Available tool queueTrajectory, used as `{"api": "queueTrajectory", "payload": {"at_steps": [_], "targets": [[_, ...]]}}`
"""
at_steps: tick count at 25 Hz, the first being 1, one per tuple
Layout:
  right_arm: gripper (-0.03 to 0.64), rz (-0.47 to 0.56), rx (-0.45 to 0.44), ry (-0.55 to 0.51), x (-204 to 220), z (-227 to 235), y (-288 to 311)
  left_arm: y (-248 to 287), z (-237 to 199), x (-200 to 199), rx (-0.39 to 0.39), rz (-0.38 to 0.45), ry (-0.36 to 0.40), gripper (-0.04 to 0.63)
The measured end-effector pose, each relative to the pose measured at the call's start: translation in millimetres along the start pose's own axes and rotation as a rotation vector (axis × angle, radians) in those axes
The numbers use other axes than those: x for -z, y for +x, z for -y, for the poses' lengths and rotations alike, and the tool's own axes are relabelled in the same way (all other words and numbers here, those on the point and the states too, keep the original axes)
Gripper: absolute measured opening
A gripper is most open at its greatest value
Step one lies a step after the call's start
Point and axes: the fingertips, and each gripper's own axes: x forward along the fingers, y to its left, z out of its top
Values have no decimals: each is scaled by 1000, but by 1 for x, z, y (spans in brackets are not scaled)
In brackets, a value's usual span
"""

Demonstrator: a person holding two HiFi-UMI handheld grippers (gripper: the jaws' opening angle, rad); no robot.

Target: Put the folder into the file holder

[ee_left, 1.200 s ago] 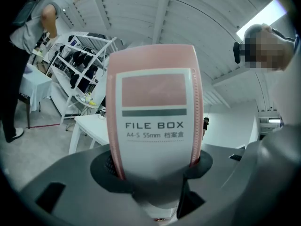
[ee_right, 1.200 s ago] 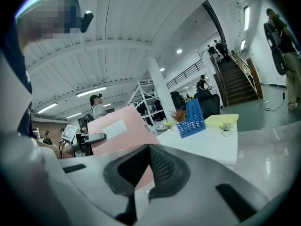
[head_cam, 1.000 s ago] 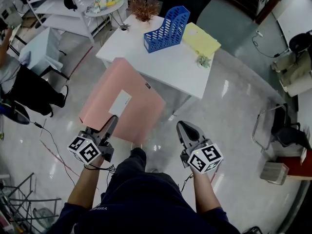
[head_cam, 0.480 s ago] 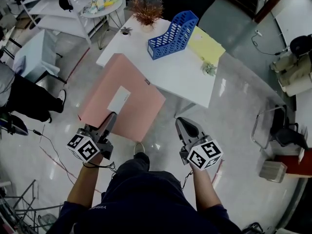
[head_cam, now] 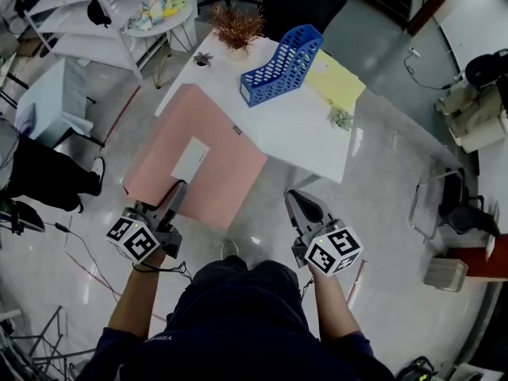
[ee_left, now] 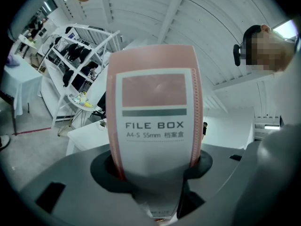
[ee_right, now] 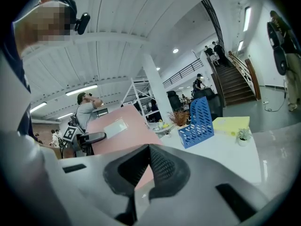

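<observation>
Folder point(head_cam: 208, 153) in left gripper point(head_cam: 176, 190) fingers' grip, table point(head_cam: 302, 125) corner behind; right gripper point(head_cam: 296, 198) fingers together.

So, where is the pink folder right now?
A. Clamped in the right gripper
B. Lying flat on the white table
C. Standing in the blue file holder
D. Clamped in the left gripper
D: the left gripper has its jaws closed on the labelled end of the pink folder, held in the air, while the blue file holder on the white table has no folder in it.
</observation>
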Motion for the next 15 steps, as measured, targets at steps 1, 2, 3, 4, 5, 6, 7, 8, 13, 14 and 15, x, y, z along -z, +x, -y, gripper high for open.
{"api": "queueTrajectory", "payload": {"at_steps": [1, 2, 3, 4, 5, 6, 7, 8, 13, 14, 15], "targets": [[5, 1, 1, 0, -2, 1, 3, 2, -2, -2, 1, 1, -1, 281], [5, 2, 2, 3, -3, 2, 5, 4, -3, -4, 1, 3, -2, 281], [5, 4, 3, 7, -3, 4, 6, 6, -5, -5, 1, 4, -3, 279], [5, 4, 3, 10, -4, 6, 8, 7, -6, -5, 0, 5, -5, 279], [5, 5, 4, 11, -3, 8, 9, 8, -8, -4, -1, 5, -8, 279], [5, 5, 3, 11, -4, 10, 11, 10, -9, -4, -3, 6, -10, 279], [5, 6, 2, 10, -4, 11, 12, 12, -10, -4, -5, 7, -10, 279], [5, 7, 1, 8, -6, 13, 14, 13, -11, -5, -6, 8, -10, 279], [5, 11, -6, 3, -14, 26, 21, 28, -13, -11, -9, 16, -10, 279], [5, 13, -8, 1, -16, 30, 23, 33, -13, -11, -11, 17, -10, 279], [5, 13, -10, -1, -18, 35, 26, 37, -13, -12, -13, 18, -8, 279]]}}
